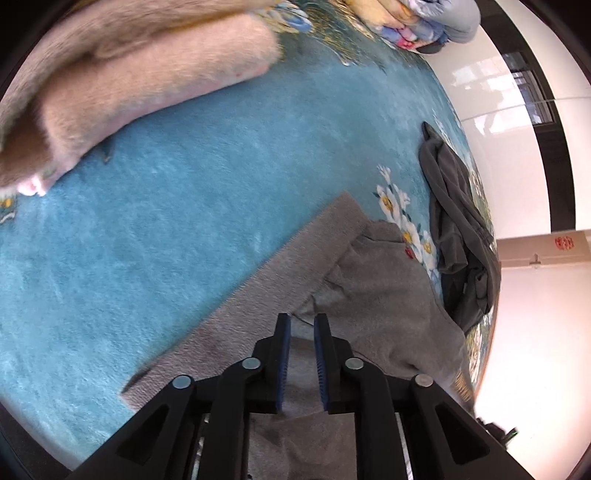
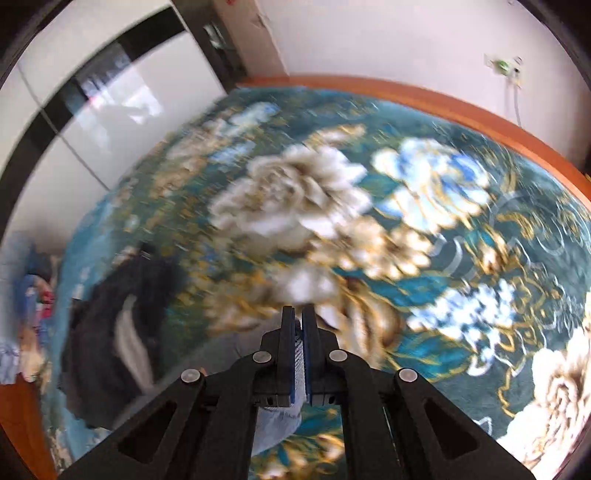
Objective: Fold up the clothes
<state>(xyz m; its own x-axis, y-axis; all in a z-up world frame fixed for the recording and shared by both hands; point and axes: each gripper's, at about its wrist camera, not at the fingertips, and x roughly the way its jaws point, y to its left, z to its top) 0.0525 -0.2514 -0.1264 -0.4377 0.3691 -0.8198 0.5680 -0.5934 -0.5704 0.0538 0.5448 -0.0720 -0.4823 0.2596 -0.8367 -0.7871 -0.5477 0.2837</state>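
Two grippers work over a blue flowered blanket (image 1: 166,229) strewn with clothes.

The left gripper (image 1: 302,325) hovers over a grey garment (image 1: 373,295) lying on the blanket, its jaws parted with a clear gap and nothing between them. The right gripper (image 2: 298,317) is clenched on a thin edge of pale blue cloth (image 2: 277,424) that hangs below it. Counted in the left view: one grey garment, one dark grey garment (image 1: 458,229) just beside it, one pinkish-beige garment (image 1: 140,74) well apart, and a colourful pile (image 1: 417,26) at the far edge. No container shows.
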